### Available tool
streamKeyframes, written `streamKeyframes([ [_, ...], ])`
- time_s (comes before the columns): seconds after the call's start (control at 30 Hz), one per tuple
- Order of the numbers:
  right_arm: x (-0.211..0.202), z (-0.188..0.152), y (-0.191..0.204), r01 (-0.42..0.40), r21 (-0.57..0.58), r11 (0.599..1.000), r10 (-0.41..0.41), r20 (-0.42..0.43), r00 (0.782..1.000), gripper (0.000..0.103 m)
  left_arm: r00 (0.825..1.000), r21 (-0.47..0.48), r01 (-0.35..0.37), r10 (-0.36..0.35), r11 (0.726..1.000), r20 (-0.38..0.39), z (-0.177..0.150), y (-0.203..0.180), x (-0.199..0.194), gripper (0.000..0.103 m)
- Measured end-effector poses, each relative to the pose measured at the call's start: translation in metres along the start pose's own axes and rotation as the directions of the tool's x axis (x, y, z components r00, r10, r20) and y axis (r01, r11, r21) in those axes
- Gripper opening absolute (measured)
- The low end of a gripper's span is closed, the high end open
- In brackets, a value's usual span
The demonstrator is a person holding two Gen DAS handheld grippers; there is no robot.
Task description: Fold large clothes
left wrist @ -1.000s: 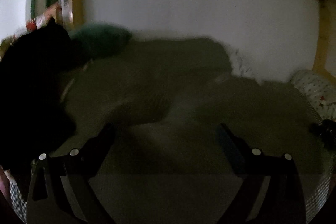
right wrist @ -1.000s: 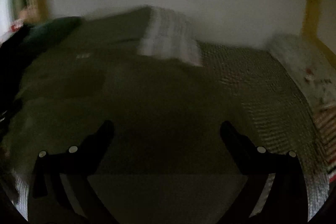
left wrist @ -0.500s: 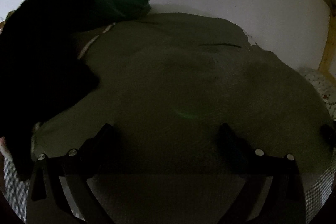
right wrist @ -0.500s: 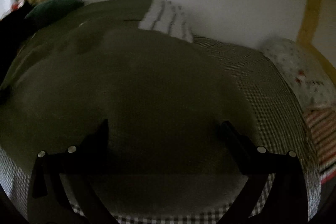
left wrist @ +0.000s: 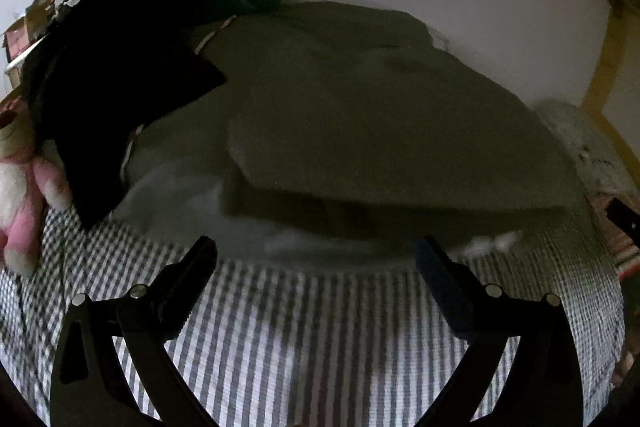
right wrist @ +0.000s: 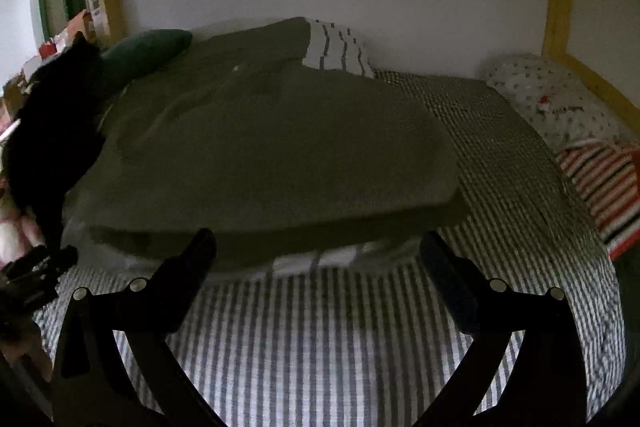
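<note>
Olive-green folded garment (left wrist: pixel 384 131), a broad slab of thick dull cloth, lies on the grey-and-white striped bed sheet (left wrist: pixel 320 339) straight ahead of both claws, its near folded edge running left to right across each view. That edge is what the next move turns on: the long axis of the cloth runs crosswise to the fingers, so either claw would meet it square-on rather than end-on.

At the far left of the left wrist view a pink-and-white plush toy (left wrist: pixel 20 187) sits at the bed's edge, and beside it a black garment (left wrist: pixel 120 75) is draped over the olive cloth's left end. The left claw (left wrist: pixel 316 255) hangs just short of the near edge with its fingers spread wide and nothing between them. It is nearer the left half of the edge; a pale layer (left wrist: pixel 184 195) shows under the cloth there, blurred, so I cannot tell whether it is lining or bedding.

In the right wrist view the same olive cloth (right wrist: pixel 272 155) fills the middle, with the right claw (right wrist: pixel 318 247) likewise spread and empty, just before the edge and nearer its right corner. A striped white cloth (right wrist: pixel 340 47) peeks from behind the far end, and a dotted white pillow (right wrist: pixel 552 103) and a red-striped fabric (right wrist: pixel 604 183) lie well apart to the right.

Dim light hides seams and sleeves. The black garment covers the left end, and how many layers are stacked cannot be read.
</note>
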State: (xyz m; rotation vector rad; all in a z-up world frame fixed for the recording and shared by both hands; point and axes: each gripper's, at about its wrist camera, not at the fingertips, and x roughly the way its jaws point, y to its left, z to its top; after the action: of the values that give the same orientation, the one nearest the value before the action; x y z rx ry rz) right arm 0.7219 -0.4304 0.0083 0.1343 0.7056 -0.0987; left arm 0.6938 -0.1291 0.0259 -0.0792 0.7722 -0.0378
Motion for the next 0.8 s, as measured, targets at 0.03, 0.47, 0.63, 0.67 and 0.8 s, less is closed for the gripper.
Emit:
streamKeyframes([
  [0.03, -0.011, -0.007, 0.001, -0.009, 0.004, 1.0, 0.009, -0.002, 1.0, 0.1, 1.0, 0.01, 0.005, -0.005, 1.0, -0.003, -0.004, -0.001, -0.009, 0.098],
  [0.47, -0.132, -0.079, 0.034, -0.034, -0.049, 0.998, 0.035, 0.018, 0.999, 0.099, 0.998, 0.099, 0.037, -0.041, 0.994, 0.042, -0.066, -0.016, -0.123, 0.098],
  [0.63, -0.163, -0.105, 0.041, -0.001, -0.078, 0.997, 0.004, 0.032, 0.999, 0.099, 0.998, 0.113, 0.032, -0.038, 0.993, 0.055, -0.095, -0.014, -0.151, 0.098],
  [0.67, -0.17, -0.109, 0.041, -0.005, -0.083, 0.997, 0.009, 0.037, 0.999, 0.099, 0.998, 0.111, 0.032, -0.038, 0.993, 0.053, -0.101, -0.014, -0.158, 0.098],
  [0.8, -0.192, -0.122, 0.043, -0.025, -0.09, 0.996, 0.029, 0.044, 0.999, 0.099, 0.997, 0.111, 0.003, -0.011, 0.994, 0.074, -0.121, -0.012, -0.178, 0.098],
])
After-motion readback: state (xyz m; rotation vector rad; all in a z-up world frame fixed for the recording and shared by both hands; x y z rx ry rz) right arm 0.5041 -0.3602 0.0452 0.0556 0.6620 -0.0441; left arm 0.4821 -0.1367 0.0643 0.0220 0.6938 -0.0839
